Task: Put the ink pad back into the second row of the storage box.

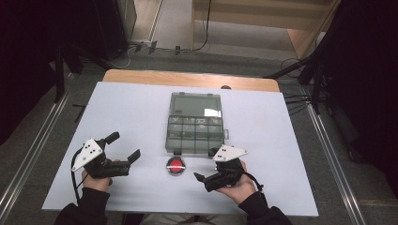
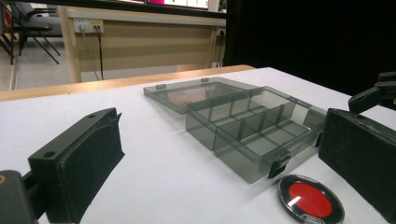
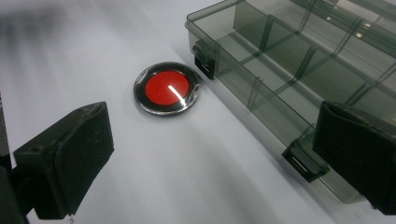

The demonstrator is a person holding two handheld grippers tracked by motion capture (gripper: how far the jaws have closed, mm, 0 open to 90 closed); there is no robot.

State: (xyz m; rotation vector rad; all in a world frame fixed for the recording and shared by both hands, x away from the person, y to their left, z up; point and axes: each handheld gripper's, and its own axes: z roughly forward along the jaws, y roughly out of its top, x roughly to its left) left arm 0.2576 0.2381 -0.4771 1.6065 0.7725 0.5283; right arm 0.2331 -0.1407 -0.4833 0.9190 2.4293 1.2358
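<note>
while the smoky grey compartment box (image 1: 194, 123) lies open mid-table (image 1: 117, 108) with its lid folded back, a round red-centred disc (image 1: 176, 166) sits just beside its near edge. left of the disc the left tongs (image 1: 126, 146) gape wide, empty; right of it the right tongs (image 1: 206, 165) also stand open, holding nothing.
</note>
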